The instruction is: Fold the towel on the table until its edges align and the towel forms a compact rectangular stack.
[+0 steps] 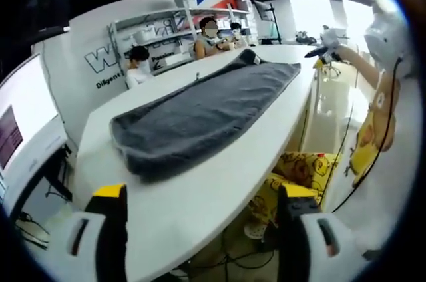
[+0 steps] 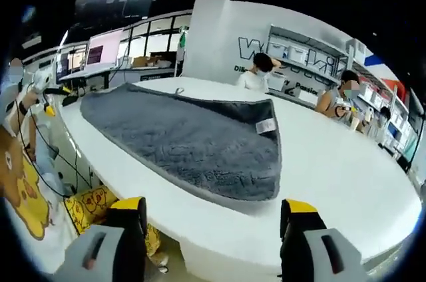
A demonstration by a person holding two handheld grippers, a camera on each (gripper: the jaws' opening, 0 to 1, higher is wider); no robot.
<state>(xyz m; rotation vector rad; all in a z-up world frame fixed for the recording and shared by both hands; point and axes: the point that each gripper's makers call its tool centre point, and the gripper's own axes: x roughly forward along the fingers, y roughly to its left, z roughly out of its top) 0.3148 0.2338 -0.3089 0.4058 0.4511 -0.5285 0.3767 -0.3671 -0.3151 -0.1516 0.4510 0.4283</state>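
A dark grey towel (image 1: 200,112) lies stretched out lengthwise on the white table (image 1: 219,182). My left gripper (image 1: 204,192) is open just short of the table's near edge, a little back from the towel's near end. In the right gripper view the same towel (image 2: 180,136) shows a white label (image 2: 265,126) near one corner. My right gripper (image 2: 214,203) is open at the table (image 2: 333,169) edge, close to that end of the towel. Nothing is between either pair of jaws. The right gripper (image 1: 324,48) also appears at the table's far end in the left gripper view, held by a hand.
The person holding the grippers, in a white cartoon-print shirt (image 1: 373,129), stands along the table's side. Other people (image 1: 138,66) sit behind the far edge, before shelves. A yellow duck-print item (image 1: 293,175) lies under the table. Monitors (image 2: 106,46) stand beyond the table.
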